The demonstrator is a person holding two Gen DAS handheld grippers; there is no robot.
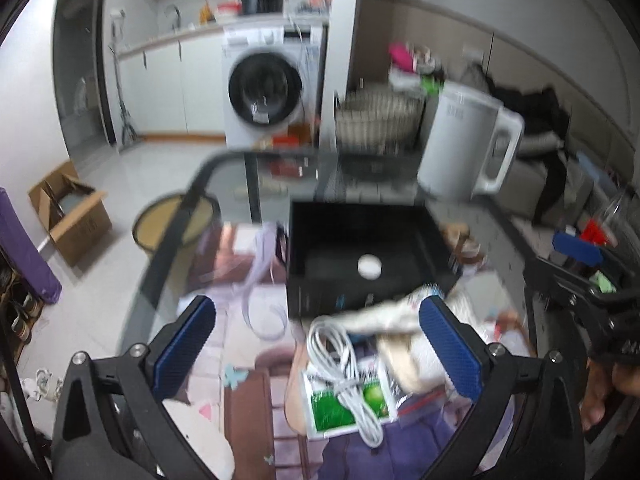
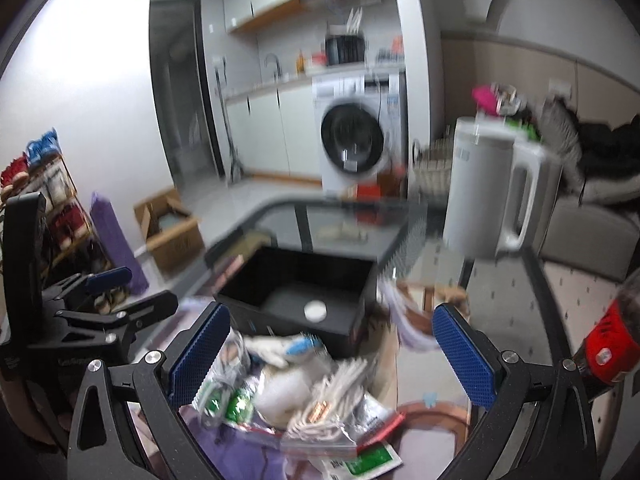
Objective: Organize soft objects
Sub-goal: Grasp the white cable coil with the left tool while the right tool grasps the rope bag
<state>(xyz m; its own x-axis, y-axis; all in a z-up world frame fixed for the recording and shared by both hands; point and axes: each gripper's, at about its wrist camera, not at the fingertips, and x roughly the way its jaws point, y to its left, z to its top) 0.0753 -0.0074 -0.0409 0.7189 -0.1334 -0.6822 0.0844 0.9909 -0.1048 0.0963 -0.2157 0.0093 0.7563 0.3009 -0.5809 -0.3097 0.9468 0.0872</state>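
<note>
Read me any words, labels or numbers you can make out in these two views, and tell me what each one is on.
None can be read.
Green and white packet: print too blurred.
White kettle: grey marking near the top, unreadable.
Washing machine: door sticker too small.
Cardboard box: side print blurred.
Red bottle label: dark marks, illegible.
Black box: small front marks, unreadable.

An open black square box (image 1: 360, 256) sits on the glass table (image 1: 224, 184), one small white round pad (image 1: 369, 267) inside. Against its near wall lies a blurred heap: coiled white cable (image 1: 340, 364), green sachet (image 1: 340, 404), cream cloth (image 1: 404, 344).
</note>
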